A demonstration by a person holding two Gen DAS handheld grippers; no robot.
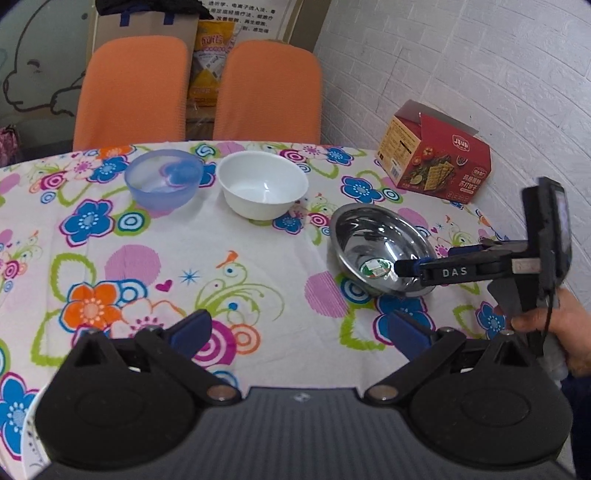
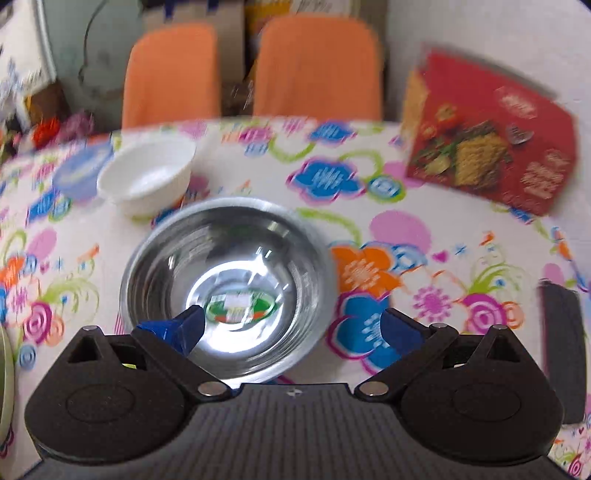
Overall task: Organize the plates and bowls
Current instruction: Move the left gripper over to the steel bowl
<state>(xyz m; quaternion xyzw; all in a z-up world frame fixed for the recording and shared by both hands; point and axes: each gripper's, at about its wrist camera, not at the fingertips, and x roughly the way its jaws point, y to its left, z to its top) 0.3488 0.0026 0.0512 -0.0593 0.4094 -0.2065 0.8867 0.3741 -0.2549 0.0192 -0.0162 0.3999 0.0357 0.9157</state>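
Two orange chairs (image 1: pixel 199 92) stand at the far side of a table under a floral cloth (image 1: pixel 229 240). A white brick-pattern wall (image 1: pixel 461 55) runs along the right (behind the chairs, a cardboard box (image 1: pixel 147 26)).

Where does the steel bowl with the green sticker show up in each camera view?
Left wrist: the steel bowl sits right of centre, with the right gripper reaching into it from the right.
Right wrist: it fills the centre, one open finger inside its rim.
Shared landmark: the white bowl, up and left of it in both.
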